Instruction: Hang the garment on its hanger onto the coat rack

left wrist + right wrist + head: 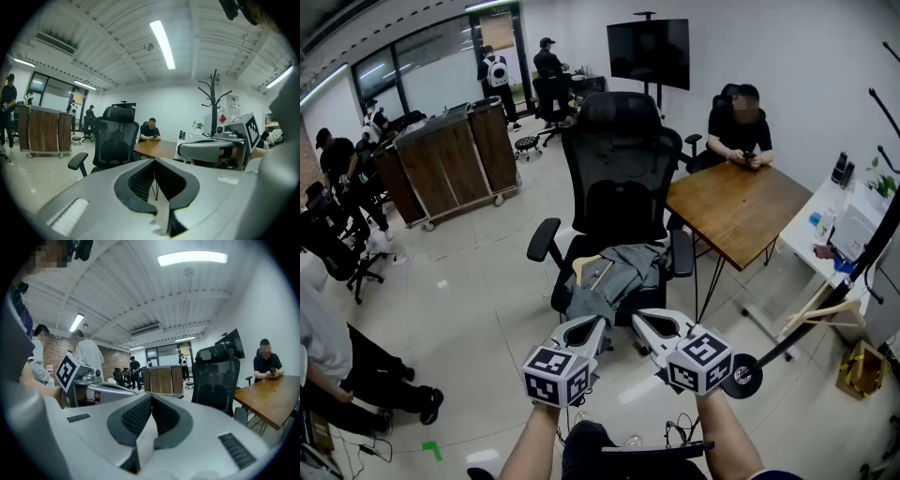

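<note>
Closed left gripper (594, 327), garment (620, 277) on chair (620, 161)

I hold my left gripper (584, 330) and my right gripper (653, 325) side by side, low in front of me, their tips pointing at the black office chair (619, 159). A grey garment (626, 277) lies crumpled on the chair's seat, with a wooden hanger (589, 269) poking out at its left. To the right stand a wooden table (741, 206) and, at the edge, the black coat rack (877, 246).
</note>
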A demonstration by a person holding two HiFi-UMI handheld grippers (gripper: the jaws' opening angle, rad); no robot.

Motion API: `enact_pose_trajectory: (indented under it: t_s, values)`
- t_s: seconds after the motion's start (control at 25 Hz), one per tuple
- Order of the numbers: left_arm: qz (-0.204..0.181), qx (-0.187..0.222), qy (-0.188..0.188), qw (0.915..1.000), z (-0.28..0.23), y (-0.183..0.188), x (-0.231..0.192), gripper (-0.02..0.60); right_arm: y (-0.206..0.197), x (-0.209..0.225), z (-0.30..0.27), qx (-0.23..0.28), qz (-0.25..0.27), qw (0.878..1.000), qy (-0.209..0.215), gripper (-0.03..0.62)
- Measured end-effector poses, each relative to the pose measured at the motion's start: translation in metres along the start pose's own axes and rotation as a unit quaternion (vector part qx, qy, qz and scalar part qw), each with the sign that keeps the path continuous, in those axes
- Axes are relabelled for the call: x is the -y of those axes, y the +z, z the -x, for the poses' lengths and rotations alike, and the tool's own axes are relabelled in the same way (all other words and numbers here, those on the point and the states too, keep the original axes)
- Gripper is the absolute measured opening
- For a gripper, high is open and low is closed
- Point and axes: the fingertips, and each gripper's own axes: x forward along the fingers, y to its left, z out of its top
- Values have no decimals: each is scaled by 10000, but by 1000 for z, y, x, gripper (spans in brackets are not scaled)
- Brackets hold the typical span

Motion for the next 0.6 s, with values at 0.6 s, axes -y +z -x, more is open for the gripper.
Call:
enact_pose_trajectory:
  t_s: [0.6]
  values:
    - [93,-1,-124,9999,-69,23,-85,0,9,64,-86,-173,0,9998,-134,3]
